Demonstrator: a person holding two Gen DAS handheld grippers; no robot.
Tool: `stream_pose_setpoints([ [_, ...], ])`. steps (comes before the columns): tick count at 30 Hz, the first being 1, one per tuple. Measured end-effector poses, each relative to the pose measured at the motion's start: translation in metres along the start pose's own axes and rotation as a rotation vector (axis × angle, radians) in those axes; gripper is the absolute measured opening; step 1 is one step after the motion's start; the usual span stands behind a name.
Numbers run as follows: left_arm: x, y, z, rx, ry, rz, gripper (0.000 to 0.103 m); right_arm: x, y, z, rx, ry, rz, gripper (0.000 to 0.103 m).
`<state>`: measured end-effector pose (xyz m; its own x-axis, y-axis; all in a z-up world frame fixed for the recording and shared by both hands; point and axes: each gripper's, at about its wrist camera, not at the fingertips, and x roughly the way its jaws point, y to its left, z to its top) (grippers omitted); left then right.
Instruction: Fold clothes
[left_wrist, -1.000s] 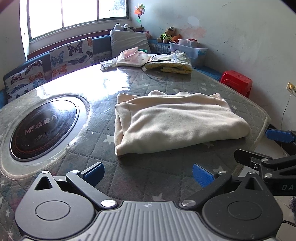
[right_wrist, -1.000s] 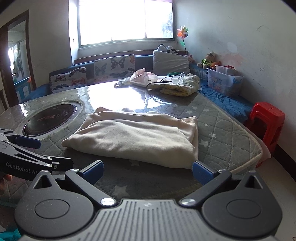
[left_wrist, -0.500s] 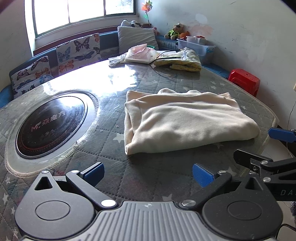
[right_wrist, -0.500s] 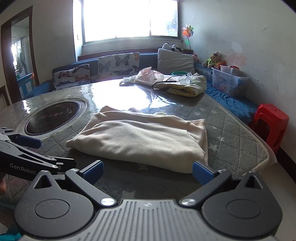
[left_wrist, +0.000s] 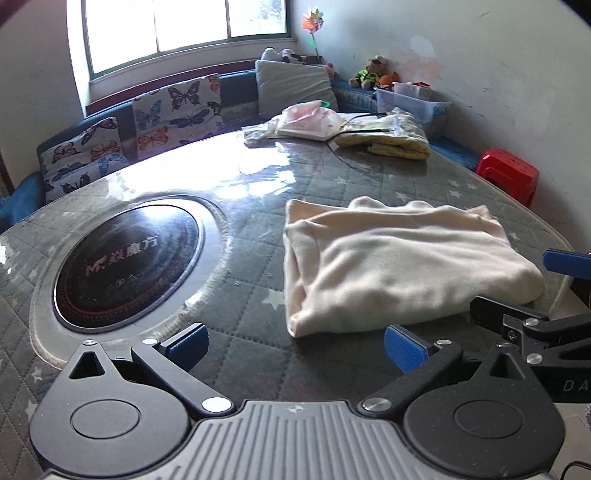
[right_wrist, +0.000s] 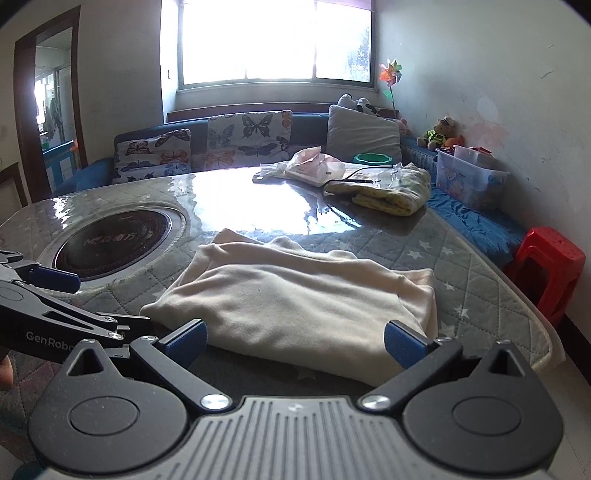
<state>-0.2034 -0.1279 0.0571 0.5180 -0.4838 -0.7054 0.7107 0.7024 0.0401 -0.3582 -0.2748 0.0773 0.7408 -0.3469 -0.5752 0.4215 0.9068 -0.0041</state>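
Folding this cream garment (left_wrist: 399, 266) one more time looks like the step in hand, so set up both grips before you lift anything. Your left claw (left_wrist: 295, 345) is spread wide and holds nothing; the garment lies ahead of it and a little to its right, with the near left corner just beyond the fingertips. Your right claw (right_wrist: 295, 341) is equally wide and empty, and the thick near edge of the cloth sits right between and just past its fingertips.

- Bring each claw down onto its own near corner, low to the tabletop (left_wrist: 236, 317), so the lower finger slides under every layer.
- Take all layers together. The garment is already doubled and bulky, and I judge that a shallow bite would leave the bottom layer behind.
- Close both claws firmly before raising, then lift evenly so the edge stays straight.
- Carry the near edge away from you toward the far edge, and lay it down square.

The clear cover on the tabletop looks slick, so the whole bundle may slide forward if you push instead of lift. Stay away from the round black cooktop (left_wrist: 125, 258) off to the left claw's left.
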Motion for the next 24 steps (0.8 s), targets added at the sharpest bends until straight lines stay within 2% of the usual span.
stream_pose_setpoints([
  [24,0.005,0.022,0.004,-0.058,0.003,0.033,0.103,0.014,0.019,0.017,-0.023,-0.010,0.046,0.103],
])
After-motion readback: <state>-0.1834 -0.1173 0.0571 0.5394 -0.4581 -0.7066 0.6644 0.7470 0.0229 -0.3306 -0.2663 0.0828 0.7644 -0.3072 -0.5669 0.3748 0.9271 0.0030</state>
